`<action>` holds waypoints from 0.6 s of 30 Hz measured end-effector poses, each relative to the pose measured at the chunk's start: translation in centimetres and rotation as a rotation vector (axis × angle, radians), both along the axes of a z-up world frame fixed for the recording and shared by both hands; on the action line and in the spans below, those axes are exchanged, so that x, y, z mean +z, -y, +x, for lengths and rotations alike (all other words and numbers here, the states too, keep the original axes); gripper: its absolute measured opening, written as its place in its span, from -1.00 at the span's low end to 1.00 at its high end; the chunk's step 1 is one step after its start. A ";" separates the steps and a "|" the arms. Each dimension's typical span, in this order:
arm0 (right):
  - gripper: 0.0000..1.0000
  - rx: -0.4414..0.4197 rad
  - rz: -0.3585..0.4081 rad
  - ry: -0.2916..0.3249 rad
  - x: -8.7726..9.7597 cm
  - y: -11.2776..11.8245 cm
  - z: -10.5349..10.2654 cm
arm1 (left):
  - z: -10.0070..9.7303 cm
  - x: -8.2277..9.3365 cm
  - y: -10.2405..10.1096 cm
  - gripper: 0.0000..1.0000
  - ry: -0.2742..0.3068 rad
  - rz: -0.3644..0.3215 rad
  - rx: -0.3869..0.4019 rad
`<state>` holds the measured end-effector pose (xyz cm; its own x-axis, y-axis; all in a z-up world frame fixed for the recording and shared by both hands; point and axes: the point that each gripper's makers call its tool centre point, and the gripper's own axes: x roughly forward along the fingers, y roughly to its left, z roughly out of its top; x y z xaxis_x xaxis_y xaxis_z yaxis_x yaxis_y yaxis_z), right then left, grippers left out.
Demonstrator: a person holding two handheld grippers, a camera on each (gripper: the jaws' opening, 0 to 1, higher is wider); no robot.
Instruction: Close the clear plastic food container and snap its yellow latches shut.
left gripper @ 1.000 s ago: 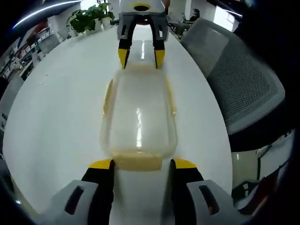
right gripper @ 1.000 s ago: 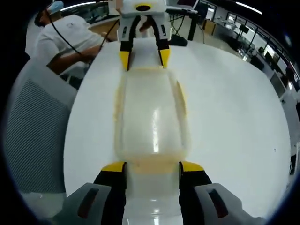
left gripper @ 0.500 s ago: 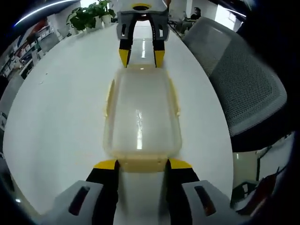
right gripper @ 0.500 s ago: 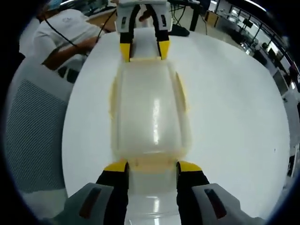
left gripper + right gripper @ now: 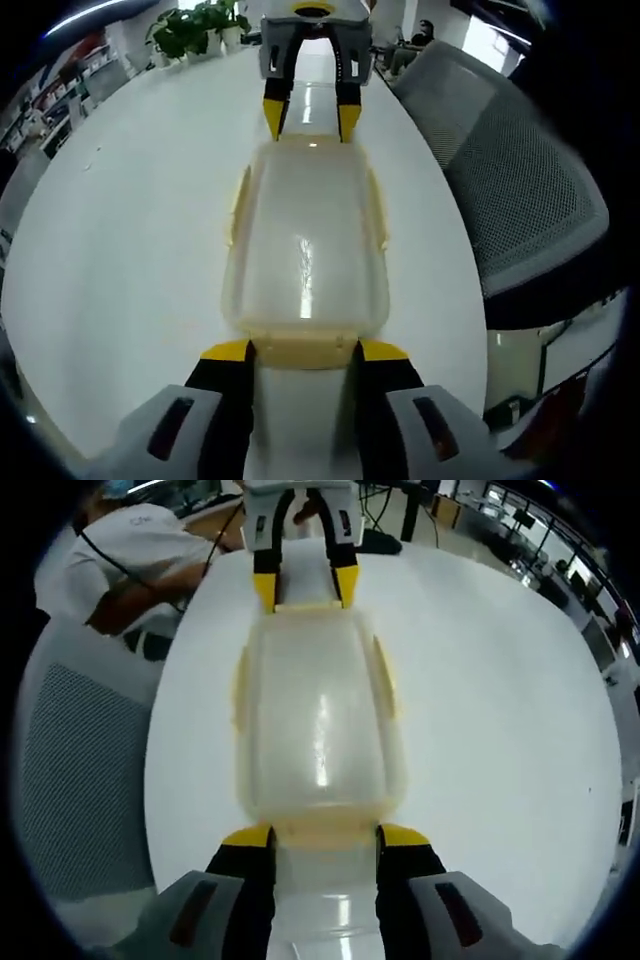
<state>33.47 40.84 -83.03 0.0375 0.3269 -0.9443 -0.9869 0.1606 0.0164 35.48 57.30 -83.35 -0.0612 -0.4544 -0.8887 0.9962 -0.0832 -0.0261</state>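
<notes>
We see the clear plastic container [image 5: 305,250] — a rounded, glossy oblong with its lid on and pale yellow latches [image 5: 300,350] along its edges — lying on a smooth white table [image 5: 130,220]. Our left gripper [image 5: 300,352] and right gripper [image 5: 325,835] stand parted at opposite ends, jaws flanking each end latch. A grey mesh chair [image 5: 520,190] stands beside the table — potted plants [image 5: 195,25] sit beyond.

container [image 5: 305,245] on table [image 5: 130,230] | left tongs [image 5: 305,350] at one end | right tongs [image 5: 325,835] at opposite end
</notes>
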 end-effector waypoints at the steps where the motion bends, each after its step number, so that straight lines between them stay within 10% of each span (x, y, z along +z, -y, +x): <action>1: -0.24 -0.001 0.005 -0.004 0.2 -0.1 0.0 | -0.1 0.2 0.0 -0.25 0.006 0.000 -0.002; 18: -0.24 0.032 0.015 -0.003 2.9 0.8 0.3 | -0.1 2.7 0.9 -0.26 0.014 -0.014 0.010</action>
